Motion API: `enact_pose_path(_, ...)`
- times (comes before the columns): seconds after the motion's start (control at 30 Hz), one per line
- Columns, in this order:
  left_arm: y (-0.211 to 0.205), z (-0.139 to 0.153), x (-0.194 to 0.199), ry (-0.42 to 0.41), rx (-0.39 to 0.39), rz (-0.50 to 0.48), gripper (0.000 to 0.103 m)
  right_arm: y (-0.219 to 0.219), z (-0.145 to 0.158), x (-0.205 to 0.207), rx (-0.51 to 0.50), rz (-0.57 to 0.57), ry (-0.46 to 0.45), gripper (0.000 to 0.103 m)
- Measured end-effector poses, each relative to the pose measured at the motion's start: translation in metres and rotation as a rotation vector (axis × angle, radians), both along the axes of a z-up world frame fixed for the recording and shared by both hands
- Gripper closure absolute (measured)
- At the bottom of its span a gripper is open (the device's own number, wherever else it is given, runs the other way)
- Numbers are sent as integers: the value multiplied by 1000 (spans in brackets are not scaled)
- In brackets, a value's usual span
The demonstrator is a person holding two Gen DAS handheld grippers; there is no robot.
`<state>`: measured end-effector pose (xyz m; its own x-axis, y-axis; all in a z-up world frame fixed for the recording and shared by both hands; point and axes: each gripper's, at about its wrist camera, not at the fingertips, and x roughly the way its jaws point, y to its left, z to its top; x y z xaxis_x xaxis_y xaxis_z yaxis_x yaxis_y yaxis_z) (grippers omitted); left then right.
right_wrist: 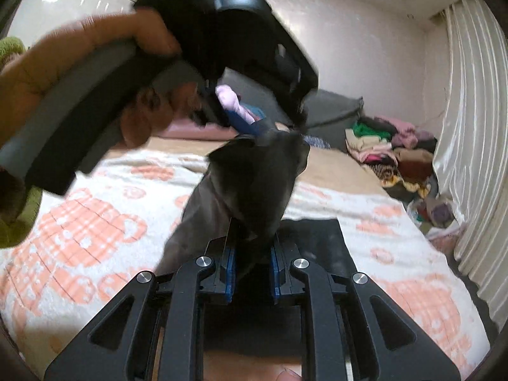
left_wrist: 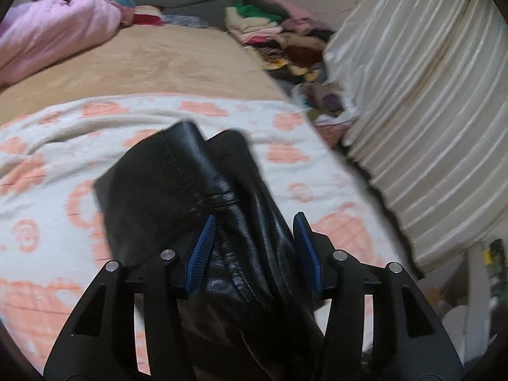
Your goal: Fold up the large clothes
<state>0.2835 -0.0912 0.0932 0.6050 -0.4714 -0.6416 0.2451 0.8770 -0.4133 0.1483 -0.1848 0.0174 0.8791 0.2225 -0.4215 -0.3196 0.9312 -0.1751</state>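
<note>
Black leather garment point(left_wrist: 203, 190) between parted left gripper point(left_wrist: 255, 247) pads; right gripper point(right_wrist: 250, 270) clamps it.

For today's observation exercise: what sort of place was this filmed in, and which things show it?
Most likely a bedroom: a bed spread with a white-and-peach patterned blanket, piles of folded clothes along the wall, and a long pale curtain beside it.

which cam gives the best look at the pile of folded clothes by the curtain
The right wrist view. The pile of folded clothes sits there unobstructed between the bed's far corner and the curtain, with separate green, cream, pink and brown layers visible. The left wrist view shows the same pile at its top edge, smaller and blurred.
</note>
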Motion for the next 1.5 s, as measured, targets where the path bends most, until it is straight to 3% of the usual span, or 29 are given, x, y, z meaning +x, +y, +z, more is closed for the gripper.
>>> enact_pose_path(0.1, 2, 4, -6, -30, -23, 6, 57, -22, -14, 7, 66, -23, 89, 88)
enact_pose_path(0.17, 10, -2, -12, -38, 19, 43, 51, -33, -20, 11, 134, -42, 156, 88)
enact_pose_path(0.33, 35, -77, -22, 99, 195, 124, 48, -78, -43, 34, 477, -69, 450, 83)
enact_pose_path(0.37, 38, -95, -23, 140, 191, 117, 48, -80, -44, 37, 506, -71, 482, 71)
enact_pose_path(0.4, 40, -105, -23, 165, 182, 112, 48, -83, -42, 42, 533, -81, 515, 38)
enact_pose_path(0.47, 43, -120, -26, 170, 182, 127, 48, -84, -27, 49, 564, -80, 508, 13)
enact_pose_path(0.57, 47, -120, -27, 157, 161, 132, 48, -80, -6, 72, 550, -95, 526, 6)
enact_pose_path(0.67, 45, -116, -26, 143, 180, 130, 48, -68, -3, 118, 495, -149, 625, 9)
enact_pose_path(0.7, 47, -115, -25, 140, 175, 129, 48, -61, -7, 133, 449, -124, 668, 68)
enact_pose_path(0.73, 50, -113, -25, 138, 157, 133, 48, -55, -8, 143, 435, -83, 678, 77)
enact_pose_path(0.8, 55, -104, -26, 131, 124, 142, 47, -52, 6, 145, 413, -38, 631, 79)
enact_pose_path(0.9, 65, -84, -31, 79, 89, 152, 36, -72, 41, 130, 481, 36, 487, 79)
enact_pose_path(0.97, 67, -84, -30, 91, 51, 139, 36, -94, 44, 123, 506, 22, 446, 79)
enact_pose_path(1.07, 59, -99, -26, 141, -3, 99, 27, -128, 17, 119, 538, -20, 471, 80)
enact_pose_path(1.17, 47, -121, -22, 212, -65, 62, 24, -156, -30, 115, 542, -82, 536, 79)
enact_pose_path(1.27, 31, -135, -21, 251, -80, 40, 16, -170, -58, 111, 585, -106, 574, 76)
enact_pose_path(1.33, 22, -138, -21, 264, -89, 23, 15, -174, -67, 111, 606, -112, 602, 69)
enact_pose_path(1.5, -6, -145, -24, 290, -72, -15, 10, -184, -60, 105, 573, -175, 626, 36)
